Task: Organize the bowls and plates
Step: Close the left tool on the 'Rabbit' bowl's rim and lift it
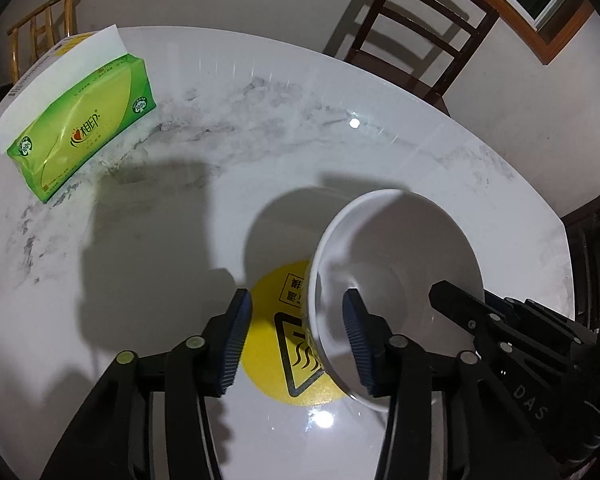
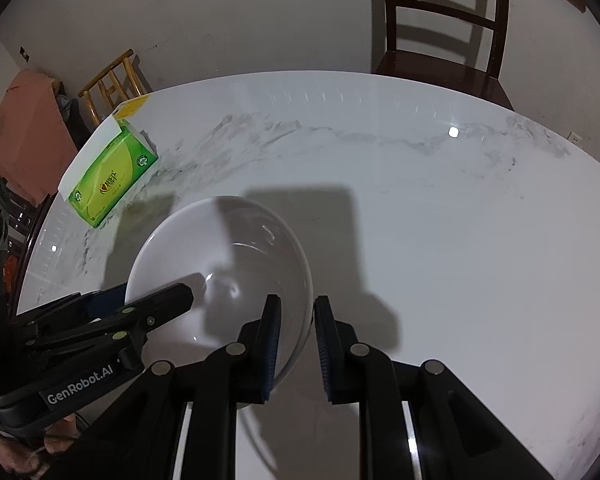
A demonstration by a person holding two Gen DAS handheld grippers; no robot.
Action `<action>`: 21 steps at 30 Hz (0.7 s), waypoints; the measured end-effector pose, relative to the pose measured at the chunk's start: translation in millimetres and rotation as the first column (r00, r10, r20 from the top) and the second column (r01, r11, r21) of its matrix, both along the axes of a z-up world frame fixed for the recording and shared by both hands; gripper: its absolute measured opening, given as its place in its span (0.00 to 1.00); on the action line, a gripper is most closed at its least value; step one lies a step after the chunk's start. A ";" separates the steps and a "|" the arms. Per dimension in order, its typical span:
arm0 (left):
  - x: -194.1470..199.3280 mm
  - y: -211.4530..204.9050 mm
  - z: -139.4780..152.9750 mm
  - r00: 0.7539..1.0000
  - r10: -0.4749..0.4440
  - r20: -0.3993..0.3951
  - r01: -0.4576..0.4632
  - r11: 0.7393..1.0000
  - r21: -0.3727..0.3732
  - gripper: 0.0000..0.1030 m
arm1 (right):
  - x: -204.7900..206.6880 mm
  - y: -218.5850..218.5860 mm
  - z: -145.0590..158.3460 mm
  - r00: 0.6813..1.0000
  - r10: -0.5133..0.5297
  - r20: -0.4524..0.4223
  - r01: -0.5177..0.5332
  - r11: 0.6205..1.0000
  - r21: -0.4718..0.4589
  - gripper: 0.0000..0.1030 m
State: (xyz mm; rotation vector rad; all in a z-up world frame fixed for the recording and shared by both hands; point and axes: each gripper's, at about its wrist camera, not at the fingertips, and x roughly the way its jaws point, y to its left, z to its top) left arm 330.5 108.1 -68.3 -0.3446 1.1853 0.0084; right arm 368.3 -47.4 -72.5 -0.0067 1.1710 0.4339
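One white bowl (image 1: 396, 264), one green tissue pack (image 1: 84, 128), one yellow sticker (image 1: 276, 344), two hand-held grippers, two chairs.

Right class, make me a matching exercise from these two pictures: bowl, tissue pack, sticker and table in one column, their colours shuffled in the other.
Things:
1. bowl
2. tissue pack
3. sticker
4. table

Colours:
A. mostly green
B. yellow, with a black warning sign
C. plain white
D. white with grey veins

Pairs: 1-C, 2-A, 3-B, 4-D
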 end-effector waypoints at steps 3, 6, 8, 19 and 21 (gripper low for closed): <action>1.0 0.1 -3.2 1.000 -0.001 -0.013 0.001 1.000 -0.007 0.35 | 1.6 0.0 -1.7 1.000 0.000 -0.009 0.000 1.000 0.005 0.18; 1.7 0.1 -5.8 1.000 -0.003 -0.019 0.003 1.000 -0.009 0.30 | 2.9 0.8 -4.7 1.000 -0.005 -0.021 0.005 1.000 0.011 0.18; 1.8 -0.3 -7.9 1.000 -0.007 -0.029 0.006 1.000 -0.020 0.25 | 2.3 1.4 -5.4 1.000 -0.004 -0.020 0.004 1.000 0.008 0.17; -4.7 -6.9 -7.0 0.998 -0.037 -0.042 0.035 0.998 -0.046 0.14 | -2.8 -4.0 -5.6 0.999 -0.010 -0.042 0.011 1.000 0.023 0.16; -6.6 -8.5 -5.7 0.998 -0.041 -0.047 0.039 0.998 -0.049 0.14 | -5.0 -6.5 -4.7 0.999 -0.013 -0.044 0.014 1.000 0.021 0.14</action>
